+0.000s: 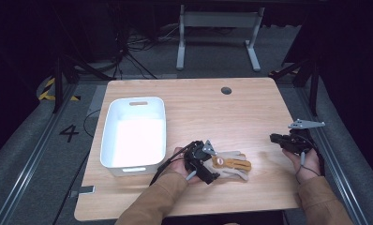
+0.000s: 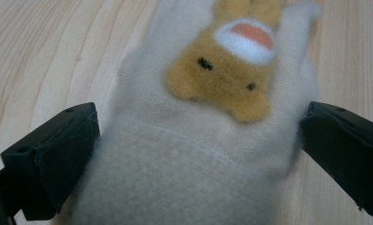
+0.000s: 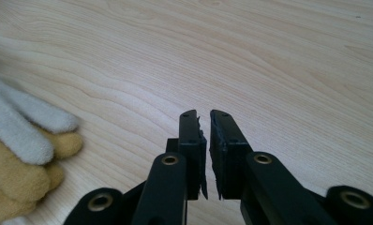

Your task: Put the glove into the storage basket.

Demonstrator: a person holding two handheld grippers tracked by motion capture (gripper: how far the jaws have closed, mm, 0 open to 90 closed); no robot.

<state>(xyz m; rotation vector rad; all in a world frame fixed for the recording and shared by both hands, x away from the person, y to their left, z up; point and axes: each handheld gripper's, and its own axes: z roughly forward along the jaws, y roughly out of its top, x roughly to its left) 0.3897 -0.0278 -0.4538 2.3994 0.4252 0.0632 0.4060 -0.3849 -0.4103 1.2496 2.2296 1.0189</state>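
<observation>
Left gripper [image 2: 198, 140] spread wide astride the fleece glove [image 1: 231, 165], right gripper [image 3: 205, 140] clenched empty at glove's three o'clock, white bin [image 1: 134, 133] at ten o'clock.

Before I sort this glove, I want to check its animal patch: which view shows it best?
The left gripper view: the glove sits close between open fingers, patch clear. The high view shows it small; the right gripper view, just fingertips.

cream fleece glove [image 1: 231, 165] with orange-brown animal patch, lying flat on wooden table, near front edge
</observation>
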